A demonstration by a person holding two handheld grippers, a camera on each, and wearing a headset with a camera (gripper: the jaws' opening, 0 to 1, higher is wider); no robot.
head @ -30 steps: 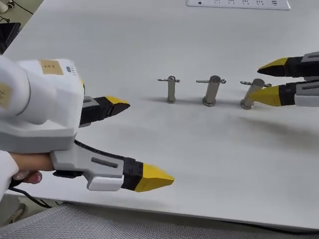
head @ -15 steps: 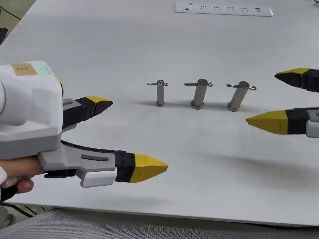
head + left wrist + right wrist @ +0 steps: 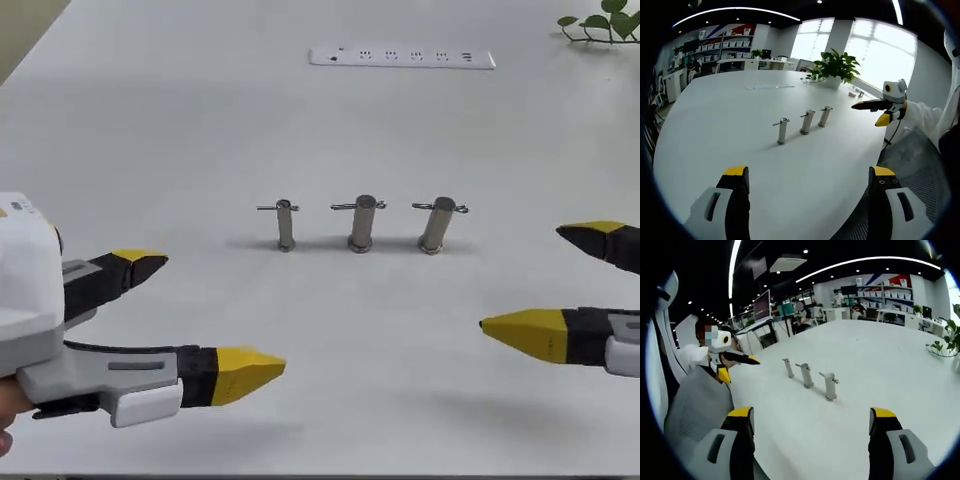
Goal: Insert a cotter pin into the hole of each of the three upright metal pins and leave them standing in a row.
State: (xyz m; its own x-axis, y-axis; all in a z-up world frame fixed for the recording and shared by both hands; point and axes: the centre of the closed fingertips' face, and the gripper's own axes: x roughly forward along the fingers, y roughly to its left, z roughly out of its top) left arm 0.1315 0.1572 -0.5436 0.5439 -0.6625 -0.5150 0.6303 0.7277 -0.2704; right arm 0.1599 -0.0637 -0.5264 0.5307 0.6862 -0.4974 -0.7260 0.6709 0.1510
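Note:
Three upright metal pins stand in a row on the white table: the left pin (image 3: 286, 225), the middle pin (image 3: 362, 223) and the right pin (image 3: 437, 225). A cotter pin crosses the top of each. The same row appears in the left gripper view (image 3: 782, 130) (image 3: 807, 122) (image 3: 825, 116) and the right gripper view (image 3: 788, 367) (image 3: 806, 375) (image 3: 829, 386). My left gripper (image 3: 195, 315) is open, low at the near left. My right gripper (image 3: 545, 282) is open at the near right. Both are apart from the pins and hold nothing.
A white power strip (image 3: 401, 58) lies at the far side of the table (image 3: 330, 150). Green plant leaves (image 3: 600, 25) sit at the far right corner. A grey chair back (image 3: 695, 410) stands close to the table edge.
My right gripper has pulled back from the right pin toward the near right. The left gripper has dropped lower and left. The head camera has tilted, shifting the whole picture.

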